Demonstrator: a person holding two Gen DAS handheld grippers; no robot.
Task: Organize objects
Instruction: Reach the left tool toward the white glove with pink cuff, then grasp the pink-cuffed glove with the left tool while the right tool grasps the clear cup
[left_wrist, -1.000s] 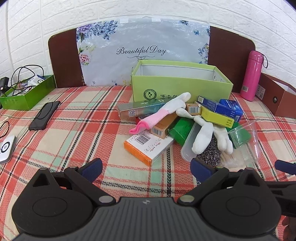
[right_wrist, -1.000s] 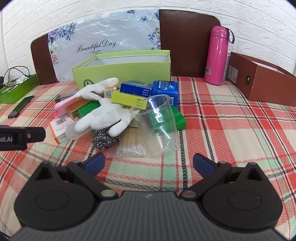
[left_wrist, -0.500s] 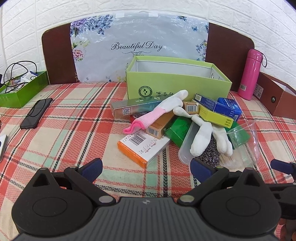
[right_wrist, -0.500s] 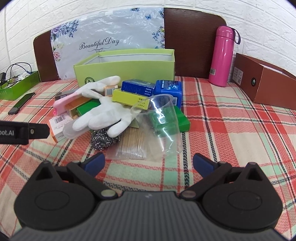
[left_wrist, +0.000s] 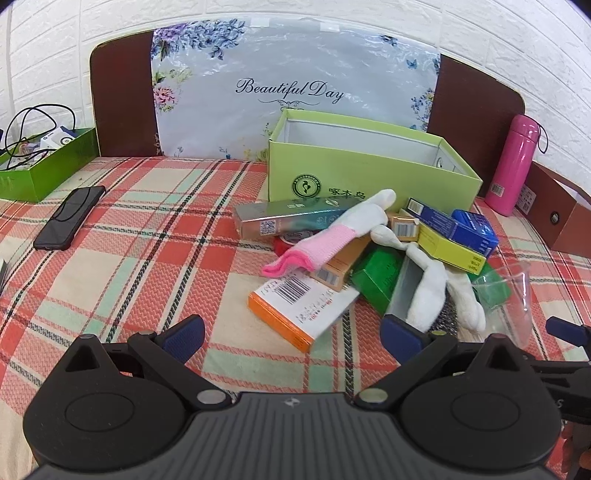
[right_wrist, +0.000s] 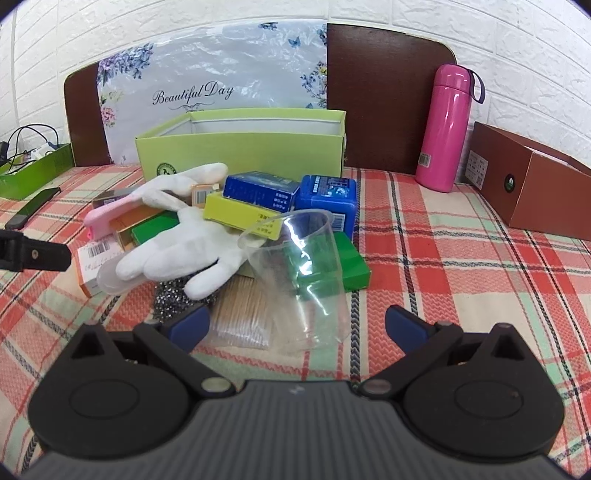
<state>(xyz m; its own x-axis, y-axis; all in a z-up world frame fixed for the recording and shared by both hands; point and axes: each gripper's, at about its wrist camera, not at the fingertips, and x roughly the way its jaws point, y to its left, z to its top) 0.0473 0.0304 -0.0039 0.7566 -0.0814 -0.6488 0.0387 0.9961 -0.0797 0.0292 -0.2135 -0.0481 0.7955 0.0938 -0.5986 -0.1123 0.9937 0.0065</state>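
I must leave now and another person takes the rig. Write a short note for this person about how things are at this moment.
Left tongs: open, holding nothing, above the cloth in front of the orange-edged box.
Right tongs: open, holding nothing, just short of the clear plastic cup, which lies on its side.
The pile (small boxes, white gloves, steel scourer) lies in front of the light green box.
Done: nothing visibly sorted; the part of that box in view is bare.
Left: the whole pile.
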